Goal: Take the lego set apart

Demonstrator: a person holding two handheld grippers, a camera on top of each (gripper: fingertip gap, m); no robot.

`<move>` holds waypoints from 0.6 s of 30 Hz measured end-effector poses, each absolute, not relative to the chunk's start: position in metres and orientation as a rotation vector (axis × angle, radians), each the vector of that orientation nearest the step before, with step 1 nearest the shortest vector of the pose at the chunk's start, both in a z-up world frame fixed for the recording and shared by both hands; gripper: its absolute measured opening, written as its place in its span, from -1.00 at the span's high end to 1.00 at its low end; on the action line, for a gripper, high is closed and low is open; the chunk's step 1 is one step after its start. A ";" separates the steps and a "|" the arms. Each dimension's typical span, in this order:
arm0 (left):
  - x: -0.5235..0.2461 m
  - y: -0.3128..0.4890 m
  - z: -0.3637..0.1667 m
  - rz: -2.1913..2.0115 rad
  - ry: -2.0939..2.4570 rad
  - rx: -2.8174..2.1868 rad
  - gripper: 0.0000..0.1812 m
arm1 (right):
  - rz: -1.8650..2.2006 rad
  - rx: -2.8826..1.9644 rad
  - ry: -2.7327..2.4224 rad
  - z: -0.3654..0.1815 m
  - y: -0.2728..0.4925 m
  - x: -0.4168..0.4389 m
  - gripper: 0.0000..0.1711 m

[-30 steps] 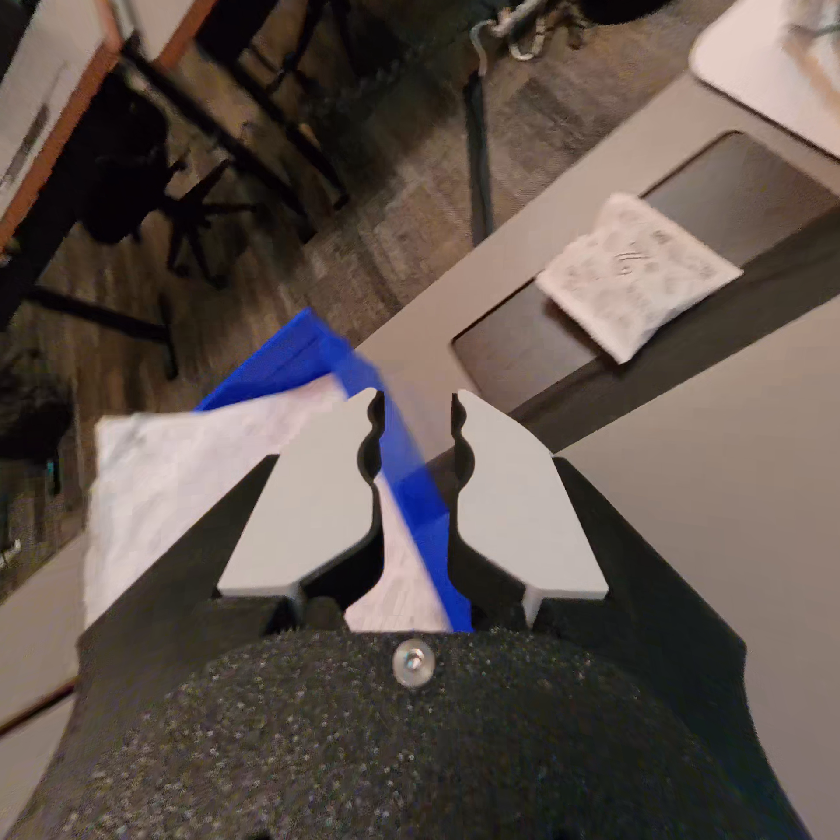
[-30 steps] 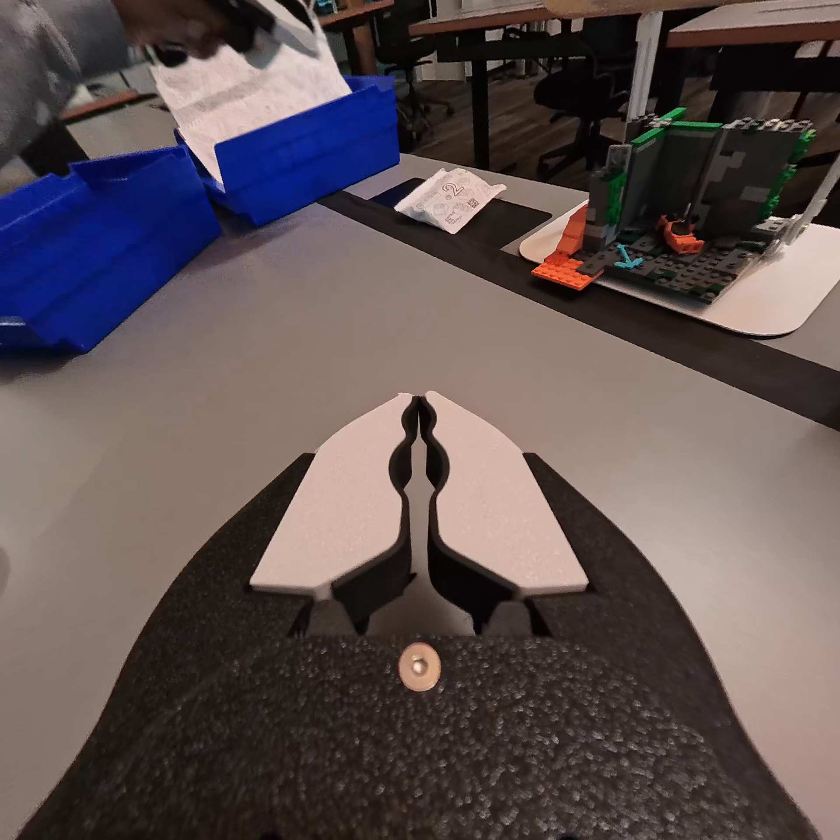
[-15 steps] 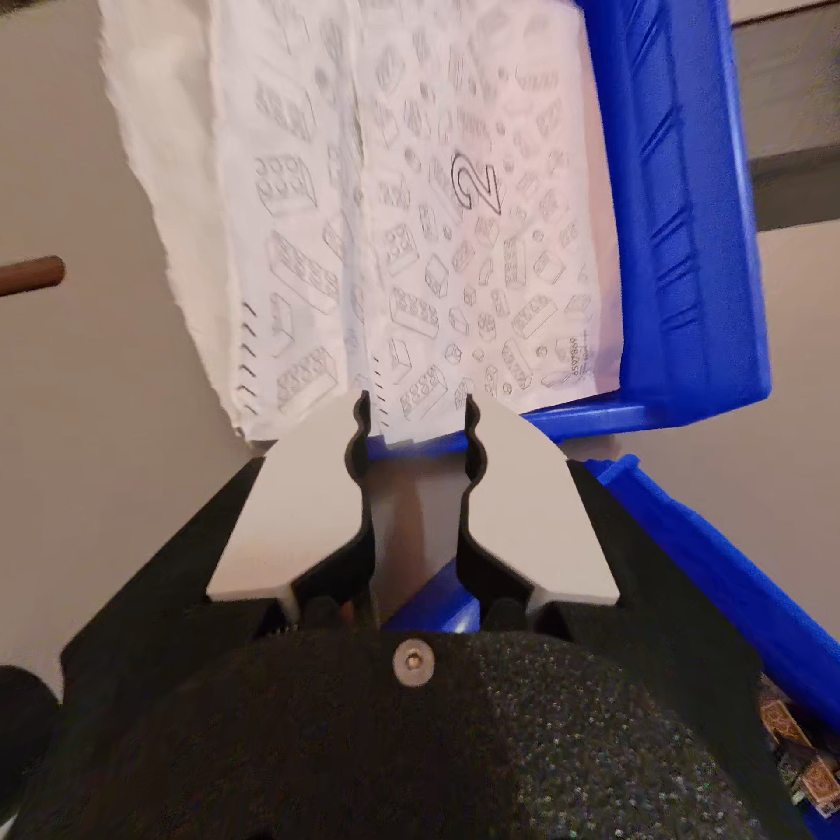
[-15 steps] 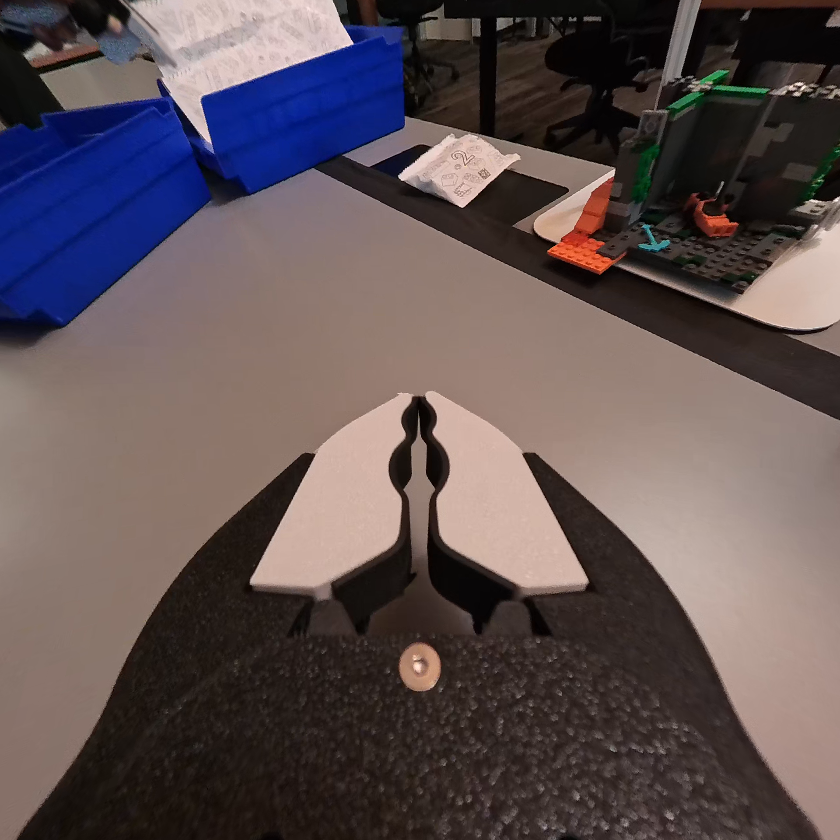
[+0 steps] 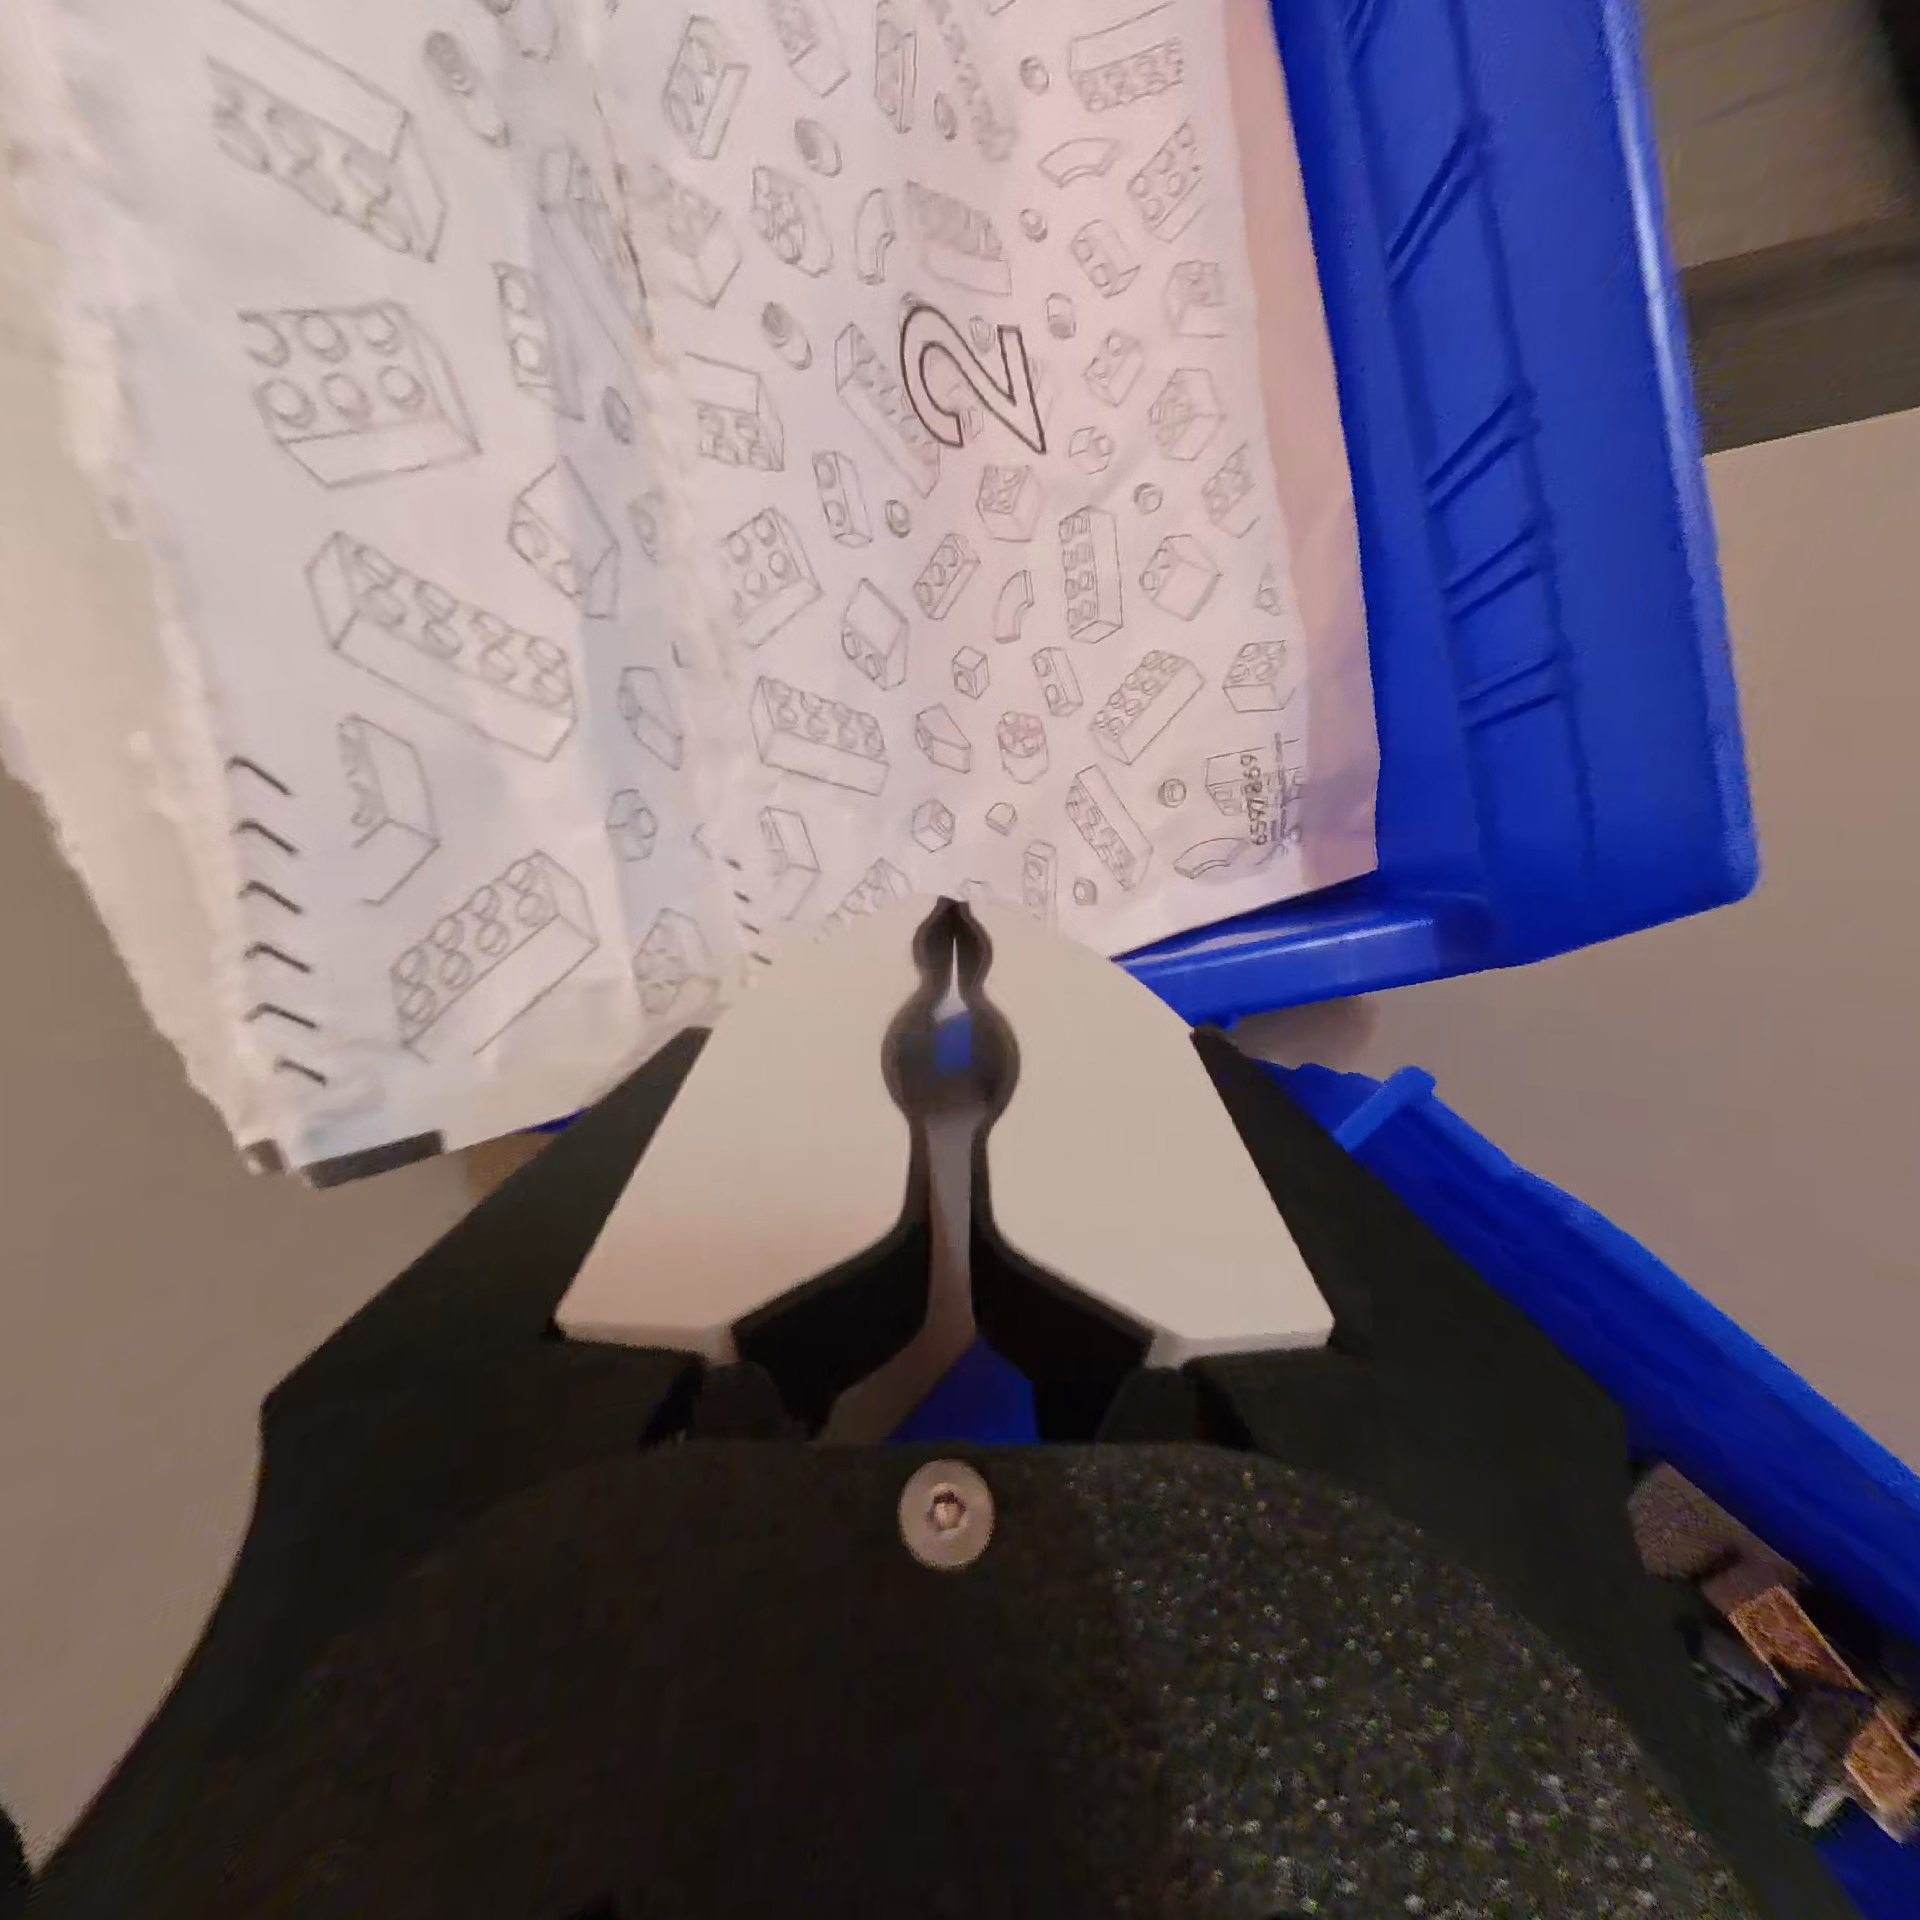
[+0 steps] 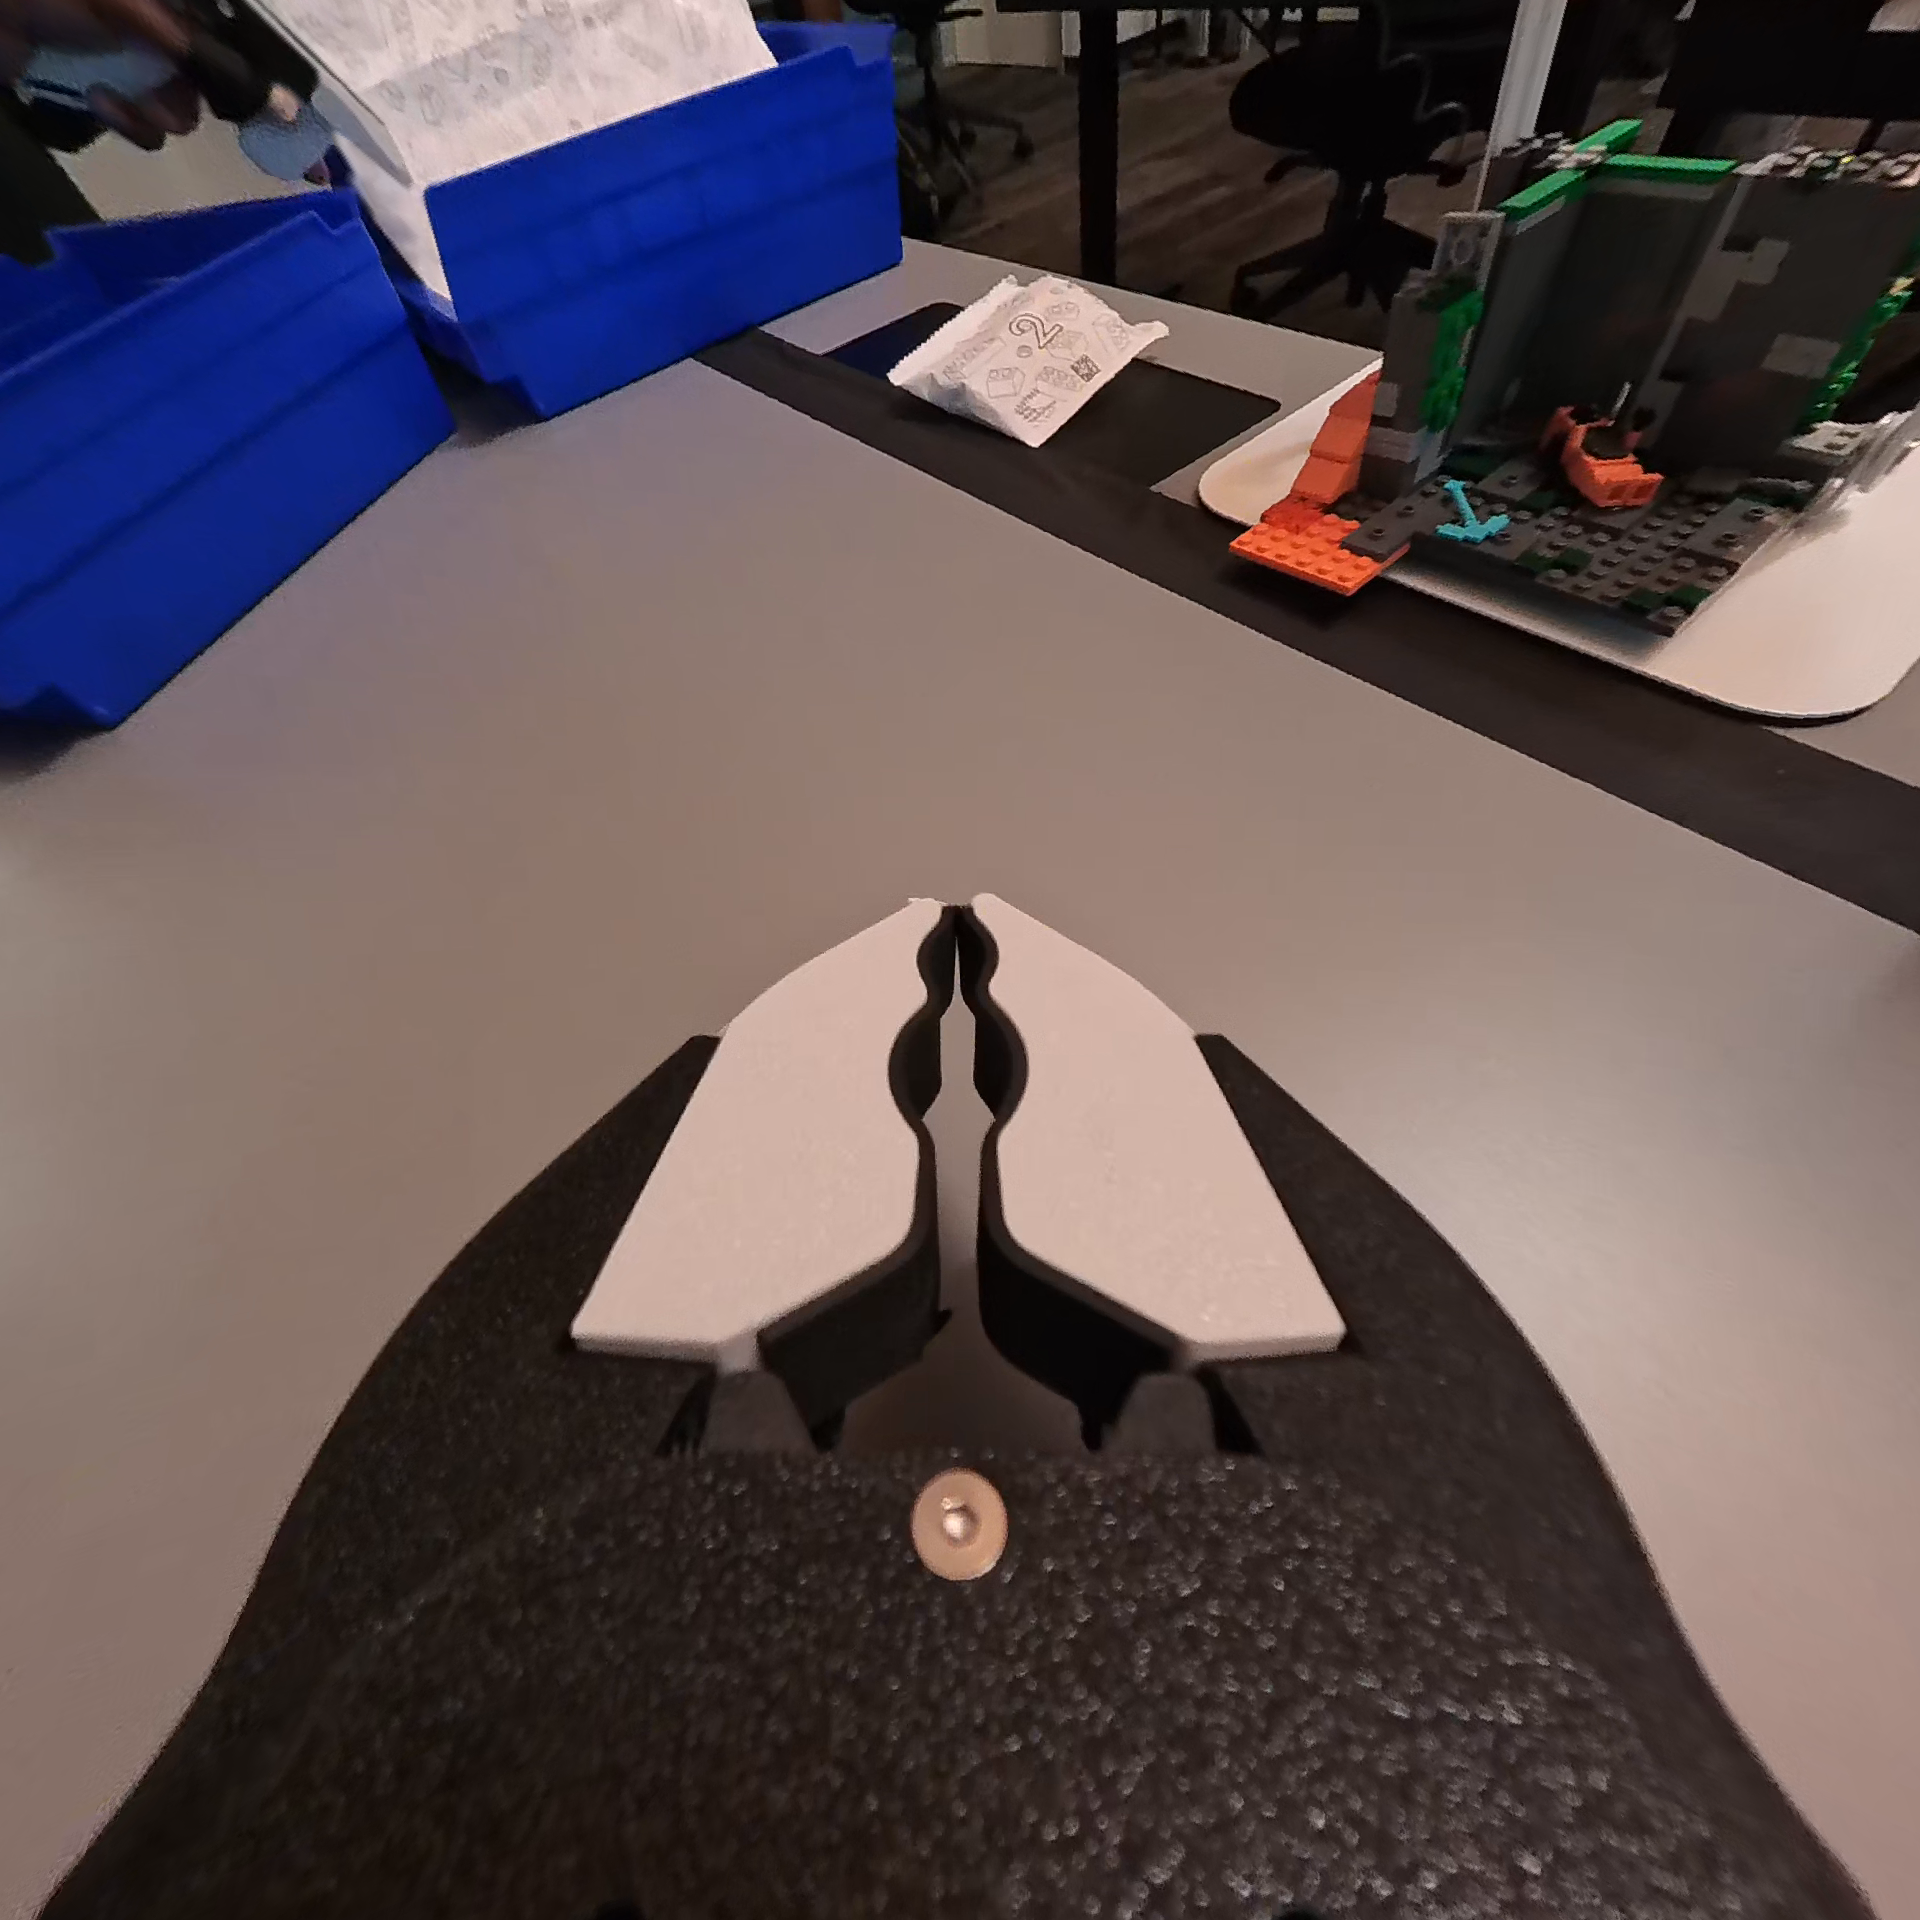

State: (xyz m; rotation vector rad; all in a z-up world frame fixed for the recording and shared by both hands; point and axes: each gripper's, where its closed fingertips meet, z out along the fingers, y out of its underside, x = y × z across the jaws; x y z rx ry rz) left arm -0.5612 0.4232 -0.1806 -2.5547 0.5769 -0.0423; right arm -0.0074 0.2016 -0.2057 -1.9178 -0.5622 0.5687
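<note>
The lego set, a grey and green walled build with orange parts on a dark baseplate, stands on a white tray at the far right. My right gripper is shut and empty, low over the grey table, well short of the set. My left gripper is shut on the lower edge of a large white paper bag printed with brick outlines, which lies in and over a blue bin. The same bag rises out of the bin in the right wrist view.
A second blue bin sits at the left, with small brown pieces inside. A small white paper bag lies on a dark strip between the bins and the tray. Chairs and desks stand beyond the table. The gap from one gripper's tips to the other's is roughly 60 cm. The lego set is about 30 cm from my right fingertips.
My left gripper has swung over the bag and bin and closed from open onto the bag's edge. My right gripper has stayed shut and moved slightly toward the set.
</note>
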 end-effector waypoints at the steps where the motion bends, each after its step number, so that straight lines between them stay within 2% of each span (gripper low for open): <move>1: -0.563 0.427 -0.176 -0.004 0.581 -2.530 1.00 | 0.568 -1.916 -0.555 -0.205 0.202 -0.006 1.00; 7: -0.580 0.429 -0.156 0.131 0.558 -2.501 1.00 | 0.600 -1.913 -0.510 -0.203 0.203 0.001 1.00; 8: -0.581 0.426 -0.156 0.111 0.541 -2.515 0.95 | 0.604 -1.913 -0.509 -0.203 0.203 0.001 1.00; 11: -0.582 0.413 -0.164 -0.013 0.448 -2.609 0.65 | 0.606 -1.915 -0.521 -0.203 0.203 -0.002 1.00; 18: -0.590 0.404 -0.182 -0.087 0.364 -2.648 0.58 | 0.603 -1.918 -0.527 -0.204 0.201 -0.003 1.00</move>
